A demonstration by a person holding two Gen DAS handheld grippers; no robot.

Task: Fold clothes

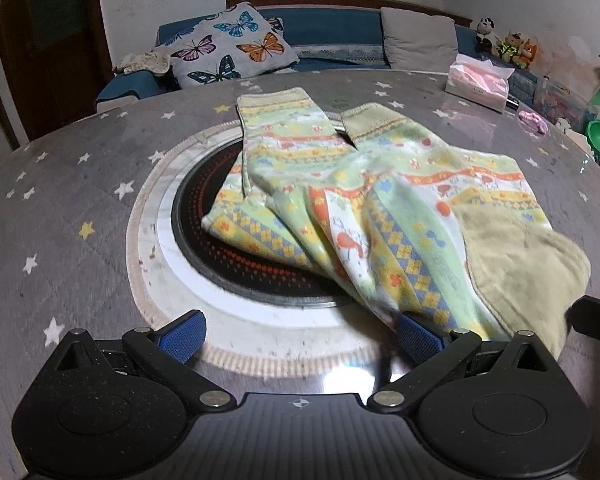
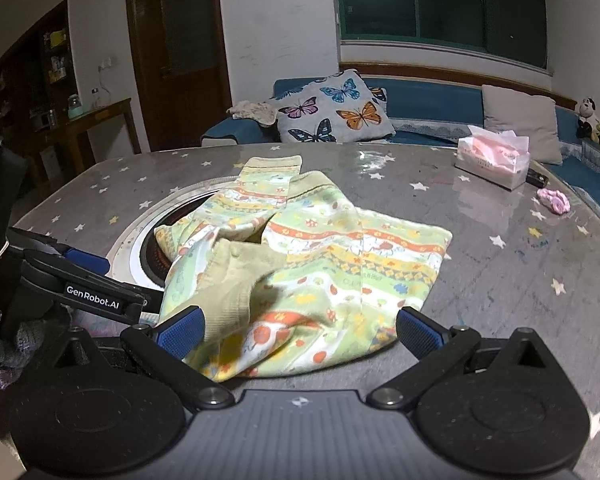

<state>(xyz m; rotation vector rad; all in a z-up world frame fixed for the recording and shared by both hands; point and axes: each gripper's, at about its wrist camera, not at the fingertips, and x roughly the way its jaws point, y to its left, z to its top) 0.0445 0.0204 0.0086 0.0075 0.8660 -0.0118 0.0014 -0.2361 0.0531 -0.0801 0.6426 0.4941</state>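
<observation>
Crumpled green-yellow patterned child's pants [image 1: 364, 200] sprawled over the table's round inset, legs pointing away.

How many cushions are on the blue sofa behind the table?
2. The butterfly cushion leans at the sofa's left end; the plain grey cushion leans further right, behind the tissue box. More may be hidden outside the views.

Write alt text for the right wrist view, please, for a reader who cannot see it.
A rumpled pair of patterned child's trousers lies on a star-print table, between the right gripper's open blue fingers. The left gripper reaches in from the left.
</observation>
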